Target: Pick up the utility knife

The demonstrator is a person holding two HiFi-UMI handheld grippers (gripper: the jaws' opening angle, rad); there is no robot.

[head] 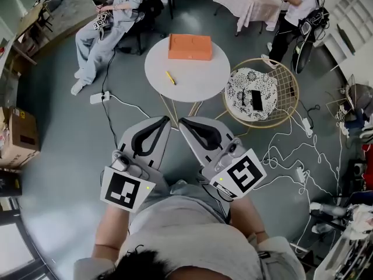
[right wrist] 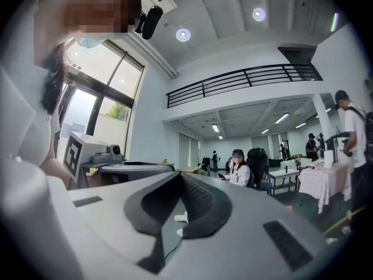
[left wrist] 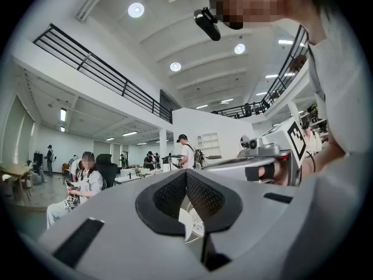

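Note:
The yellow utility knife (head: 170, 77) lies on the round white table (head: 201, 80), near its left front edge. Both grippers are held close to my body, well short of the table. The left gripper (head: 165, 120) and the right gripper (head: 184, 121) point toward the table with their tips meeting and nothing between them. In the left gripper view the left gripper (left wrist: 186, 174) is shut and empty. In the right gripper view the right gripper (right wrist: 179, 175) is likewise shut and empty. Neither gripper view shows the knife.
An orange box (head: 190, 46) sits at the table's far side. A round wicker chair (head: 289, 80) with a patterned cushion stands to the right. Cables (head: 291, 150) trail over the floor at right, and a power strip (head: 97, 97) lies at left. A seated person (head: 108, 22) and a standing person (head: 294, 16) are beyond.

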